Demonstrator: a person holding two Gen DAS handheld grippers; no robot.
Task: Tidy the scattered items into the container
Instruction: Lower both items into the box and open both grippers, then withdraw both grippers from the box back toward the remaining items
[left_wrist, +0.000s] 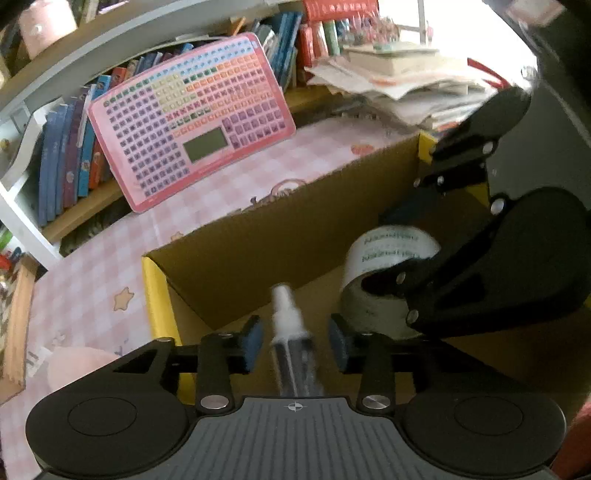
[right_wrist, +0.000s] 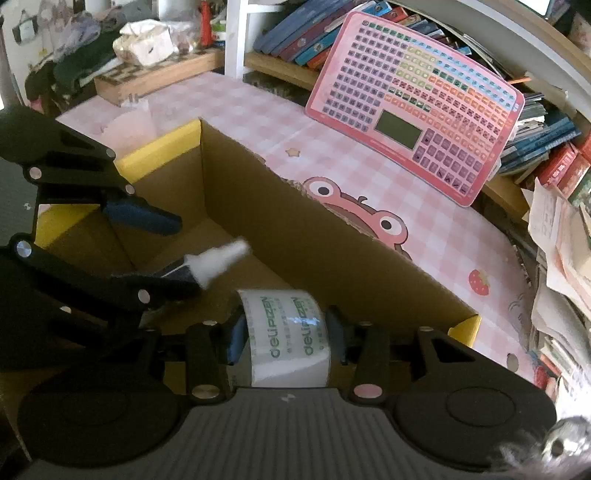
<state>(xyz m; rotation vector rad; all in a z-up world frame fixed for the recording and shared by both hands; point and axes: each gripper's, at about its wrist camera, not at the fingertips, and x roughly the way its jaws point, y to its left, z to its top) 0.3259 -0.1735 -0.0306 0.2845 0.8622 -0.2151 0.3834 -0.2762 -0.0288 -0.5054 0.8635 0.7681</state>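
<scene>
Both grippers hang over the open cardboard box (left_wrist: 258, 236) with yellow flap edges, which also shows in the right wrist view (right_wrist: 295, 229). My left gripper (left_wrist: 295, 345) is open, with clear gaps on both sides of a small clear spray bottle (left_wrist: 291, 332) with a white nozzle that lies blurred between its blue pads. The bottle also shows in the right wrist view (right_wrist: 214, 264). My right gripper (right_wrist: 286, 338) is shut on a roll of clear tape (right_wrist: 288, 332) printed "deli". The roll also shows in the left wrist view (left_wrist: 384, 266), held just to the right of the bottle.
The box stands on a pink checked tablecloth (right_wrist: 369, 162) with cartoon prints. A pink keyboard toy (left_wrist: 192, 122) leans on a bookshelf behind it. A stack of papers and books (left_wrist: 399, 81) lies at the back right. A wooden tray (right_wrist: 159, 74) sits at the far left.
</scene>
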